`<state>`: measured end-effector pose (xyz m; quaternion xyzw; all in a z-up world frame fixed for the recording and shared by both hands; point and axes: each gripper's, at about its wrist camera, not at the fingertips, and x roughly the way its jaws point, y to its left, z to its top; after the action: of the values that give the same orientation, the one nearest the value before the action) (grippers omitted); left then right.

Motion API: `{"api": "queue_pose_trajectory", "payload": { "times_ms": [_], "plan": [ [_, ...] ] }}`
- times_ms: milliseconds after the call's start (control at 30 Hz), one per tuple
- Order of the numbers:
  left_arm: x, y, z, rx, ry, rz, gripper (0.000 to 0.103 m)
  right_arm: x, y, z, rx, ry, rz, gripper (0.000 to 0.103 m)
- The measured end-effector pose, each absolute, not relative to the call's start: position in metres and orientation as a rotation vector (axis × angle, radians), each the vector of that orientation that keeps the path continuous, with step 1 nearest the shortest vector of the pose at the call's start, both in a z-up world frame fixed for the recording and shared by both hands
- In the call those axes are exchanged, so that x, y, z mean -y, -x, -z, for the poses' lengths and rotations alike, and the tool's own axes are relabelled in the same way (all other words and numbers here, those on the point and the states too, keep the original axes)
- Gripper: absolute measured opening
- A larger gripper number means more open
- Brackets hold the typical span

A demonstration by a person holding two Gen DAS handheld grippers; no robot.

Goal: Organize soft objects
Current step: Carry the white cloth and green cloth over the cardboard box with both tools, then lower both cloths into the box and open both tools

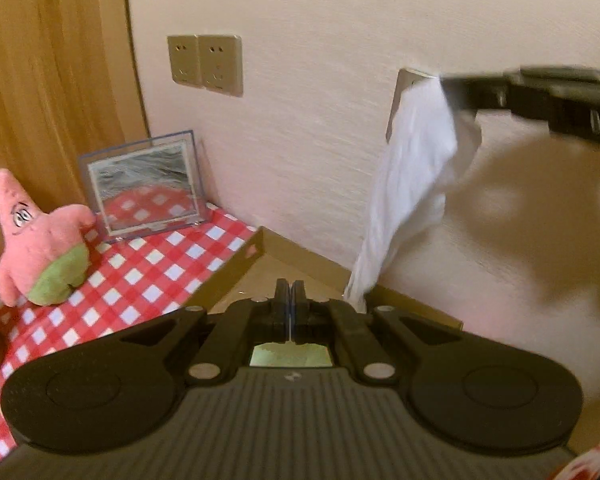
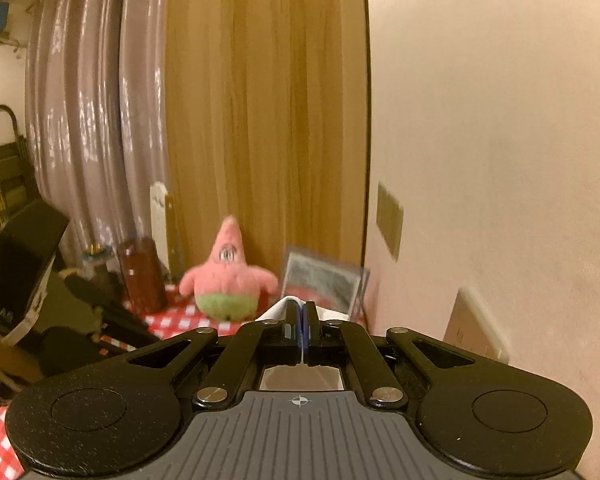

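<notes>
A white cloth [image 1: 412, 168] hangs in the air in front of the wall, with my right gripper [image 1: 450, 90] shut on its top end. In the right wrist view the same cloth [image 2: 284, 306] bulges out on both sides of my right gripper [image 2: 301, 310]. Its narrow lower end drops behind the right side of my left gripper [image 1: 290, 294], which is shut with nothing visible between its fingertips. A pink starfish plush with green shorts [image 1: 40, 240] [image 2: 228, 276] stands upright on the red-and-white checked tablecloth [image 1: 160, 272], left of both grippers.
A clear acrylic picture frame [image 1: 144, 188] [image 2: 324, 280] leans near the wall behind the plush. A dark red-brown cylinder [image 2: 142, 276] stands left of the plush. Wall sockets [image 1: 204, 64] sit above the table, whose edge [image 1: 240, 264] ends right of the frame. Curtains [image 2: 92, 120] hang at the back left.
</notes>
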<state>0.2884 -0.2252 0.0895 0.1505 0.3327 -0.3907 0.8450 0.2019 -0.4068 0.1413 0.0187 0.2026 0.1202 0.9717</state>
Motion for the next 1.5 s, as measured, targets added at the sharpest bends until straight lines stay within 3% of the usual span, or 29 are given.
{"api": "queue_pose_trajectory", "payload": {
  "times_ms": [433, 500, 567, 633, 1100, 1367, 1433, 1467, 1500],
  "plan": [
    [0.267, -0.320, -0.024, -0.786, -0.290, 0.794, 0.002, 0.412, -0.230, -0.050, -0.591, -0.061, -0.240, 0.001],
    [0.267, -0.326, -0.016, -0.808, -0.282, 0.789, 0.006, 0.410, -0.235, -0.037, -0.616, -0.069, -0.243, 0.001],
    [0.264, -0.331, -0.010, -0.823, -0.272, 0.787, 0.020, 0.409, -0.238, -0.025, -0.639, -0.067, -0.246, 0.001],
    [0.259, -0.333, -0.006, -0.825, -0.280, 0.781, 0.025, 0.408, -0.242, -0.014, -0.664, -0.070, -0.247, 0.001],
    [0.219, -0.332, -0.004, -0.826, -0.294, 0.736, 0.025, 0.397, -0.273, 0.072, -0.884, -0.098, -0.212, 0.001],
    [0.208, -0.331, -0.002, -0.842, -0.270, 0.702, 0.027, 0.397, -0.272, 0.075, -0.923, -0.099, -0.215, 0.002],
    [0.206, -0.330, -0.003, -0.844, -0.263, 0.693, 0.028, 0.396, -0.270, 0.069, -0.917, -0.086, -0.207, 0.003],
    [0.205, -0.329, -0.003, -0.845, -0.258, 0.688, 0.028, 0.396, -0.268, 0.066, -0.914, -0.080, -0.203, 0.009],
    [0.203, -0.327, -0.004, -0.845, -0.252, 0.687, 0.029, 0.396, -0.266, 0.063, -0.910, -0.077, -0.199, 0.023]
  ]
}}
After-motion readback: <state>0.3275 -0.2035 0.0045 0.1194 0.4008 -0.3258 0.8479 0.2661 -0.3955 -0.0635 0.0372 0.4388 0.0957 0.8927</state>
